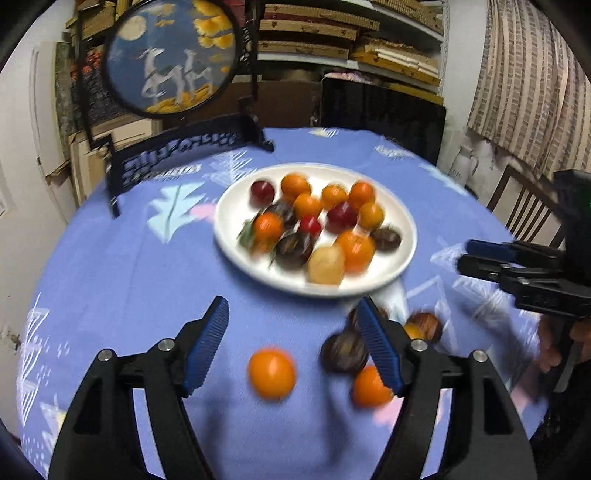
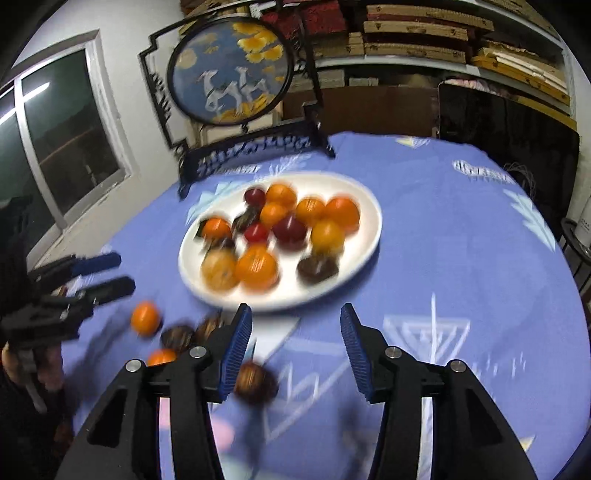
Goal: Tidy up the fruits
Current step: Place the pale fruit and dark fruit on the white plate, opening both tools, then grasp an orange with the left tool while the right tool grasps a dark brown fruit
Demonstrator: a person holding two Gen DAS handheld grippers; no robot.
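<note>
A white plate holds several oranges, red plums and dark brown fruits; it also shows in the right wrist view. Loose fruit lies on the blue tablecloth in front of it: an orange, a dark fruit, another orange and a brown fruit. My left gripper is open and empty above the loose orange. My right gripper is open and empty, with a brown fruit by its left finger. Each gripper shows in the other's view: the right, the left.
A round embroidered screen on a black stand stands at the table's back left. Shelves with stacked boxes and a dark panel are behind. A wooden chair is at the right. A window is at the left.
</note>
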